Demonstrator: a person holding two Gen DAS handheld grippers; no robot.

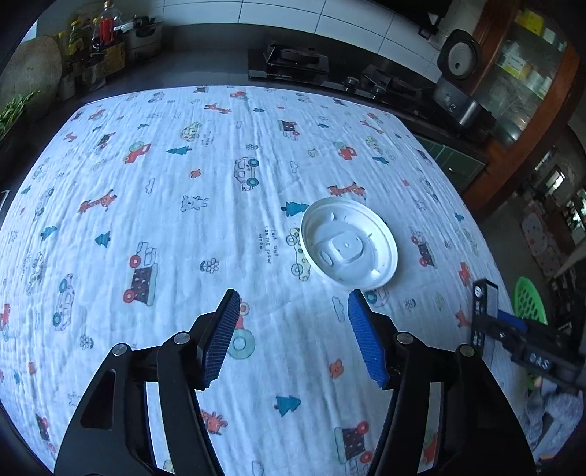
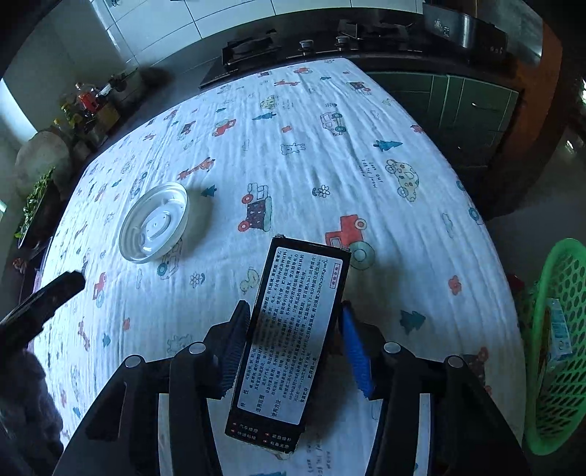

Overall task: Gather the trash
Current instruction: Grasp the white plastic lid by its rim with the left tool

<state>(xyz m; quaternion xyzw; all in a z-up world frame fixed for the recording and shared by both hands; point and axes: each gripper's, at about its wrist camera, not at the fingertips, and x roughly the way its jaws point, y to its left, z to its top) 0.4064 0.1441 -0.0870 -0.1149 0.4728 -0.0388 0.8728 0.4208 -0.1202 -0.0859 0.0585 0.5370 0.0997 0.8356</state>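
Note:
A white round plastic lid (image 1: 349,243) lies upside down on the printed tablecloth (image 1: 183,183). My left gripper (image 1: 293,294) hovers just short of the lid and a little to its left, open, with only cloth between its fingers. My right gripper (image 2: 295,305) is shut on a long black box (image 2: 296,337) with a white printed label, a pad against each long side. The same box (image 1: 482,311) shows at the table's right edge in the left wrist view. In the right wrist view the lid (image 2: 154,223) lies far left, and one black finger (image 2: 55,293) of the left gripper shows.
A green mesh basket (image 2: 556,348) stands off the table's right edge with a carton (image 2: 558,329) inside; the basket (image 1: 529,300) also shows behind the box. A dark counter behind the table carries a stove (image 1: 289,62), a rice cooker (image 1: 457,58) and bottles (image 1: 102,33).

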